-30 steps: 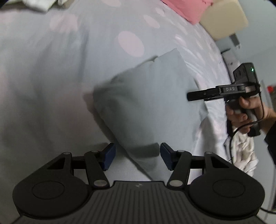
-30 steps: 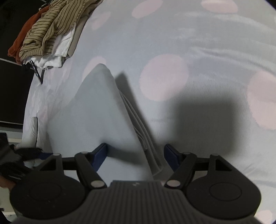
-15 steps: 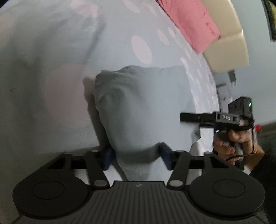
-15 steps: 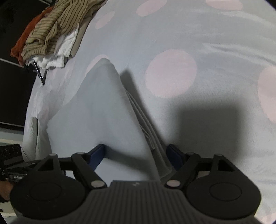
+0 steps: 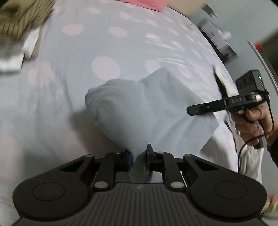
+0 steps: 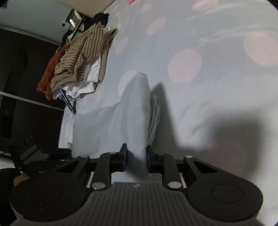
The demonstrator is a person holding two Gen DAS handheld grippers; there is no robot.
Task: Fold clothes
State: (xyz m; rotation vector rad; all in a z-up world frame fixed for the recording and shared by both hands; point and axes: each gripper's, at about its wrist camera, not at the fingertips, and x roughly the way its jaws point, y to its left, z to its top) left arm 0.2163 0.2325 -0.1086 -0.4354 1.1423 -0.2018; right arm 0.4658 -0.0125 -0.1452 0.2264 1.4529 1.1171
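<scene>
Pale grey garment point(image 5: 139, 111) lies bunched on the spotted bed point(image 5: 107, 43). Left gripper point(image 5: 138, 157): jaws closing, pinching a gathered fold of the garment, cloth spreading ahead of them. Right gripper point(image 6: 136, 157): jaws closing, clamped on another edge, which rises in a ridge ahead (layered hems just beside it). Striped clothes pile point(image 6: 81, 57) well beyond, at left.

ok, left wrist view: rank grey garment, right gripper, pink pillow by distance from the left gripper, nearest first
1. grey garment: pinched between the closing fingers of the left gripper, bunched just ahead.
2. right gripper: right of frame, at the garment's far corner.
3. pink pillow: top edge, across the bed.
</scene>
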